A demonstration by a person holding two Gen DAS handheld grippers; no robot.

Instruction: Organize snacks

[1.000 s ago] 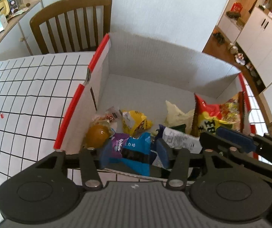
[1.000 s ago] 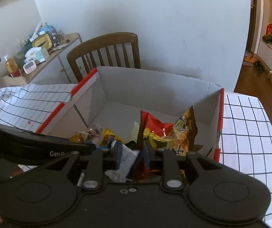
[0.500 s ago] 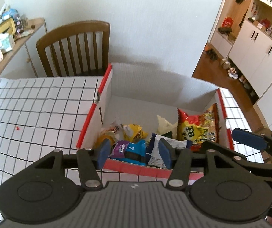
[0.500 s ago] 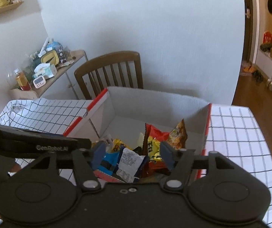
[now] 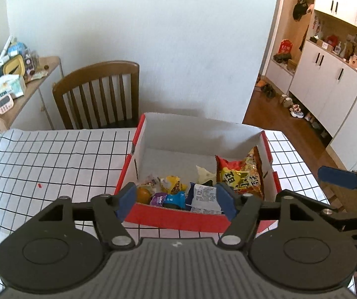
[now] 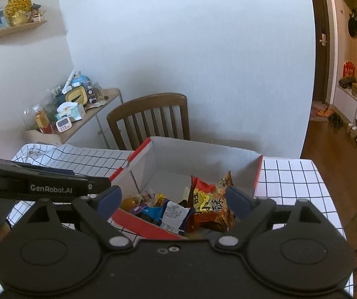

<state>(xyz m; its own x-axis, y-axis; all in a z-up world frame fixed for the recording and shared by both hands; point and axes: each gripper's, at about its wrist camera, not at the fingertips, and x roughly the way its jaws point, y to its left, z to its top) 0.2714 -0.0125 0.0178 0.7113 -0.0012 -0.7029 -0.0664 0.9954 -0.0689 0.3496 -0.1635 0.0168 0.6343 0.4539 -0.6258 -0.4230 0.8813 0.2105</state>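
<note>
Snacks sit in the near end of the red-and-white open cardboard box [image 5: 228, 134], which rests on the white black-gridded tablecloth [image 5: 54, 154]; the far half of the box floor is bare.

Hidden or unclear: the near red wall of the box cuts off the lower parts of the front snacks in both wrist views. The large red-and-yellow crinkled chip bag [image 5: 240, 177] stands upright against the right wall; its bottom is hidden behind the right gripper's own finger in the right wrist view. A small blue wrapped snack [image 5: 176, 196] and a small purple packet [image 5: 159, 197] are partly overlapped by a white printed sachet [image 5: 204, 195]. A round orange item [image 5: 143, 194] lies in the near-left corner; what it is cannot be told. Print on the yellow packet [image 5: 173, 183] is unreadable.

Left gripper [image 5: 176, 201]: blue-padded fingers spread wide, nothing between them, held above the box's near edge. Right gripper [image 6: 173, 199]: likewise spread wide and empty.

Surroundings: a brown wooden slat-back chair [image 5: 98, 94] stands behind the table; a cluttered wooden side shelf [image 6: 79, 122] sits to the left; white cabinets [image 5: 327, 79] line the right.
</note>
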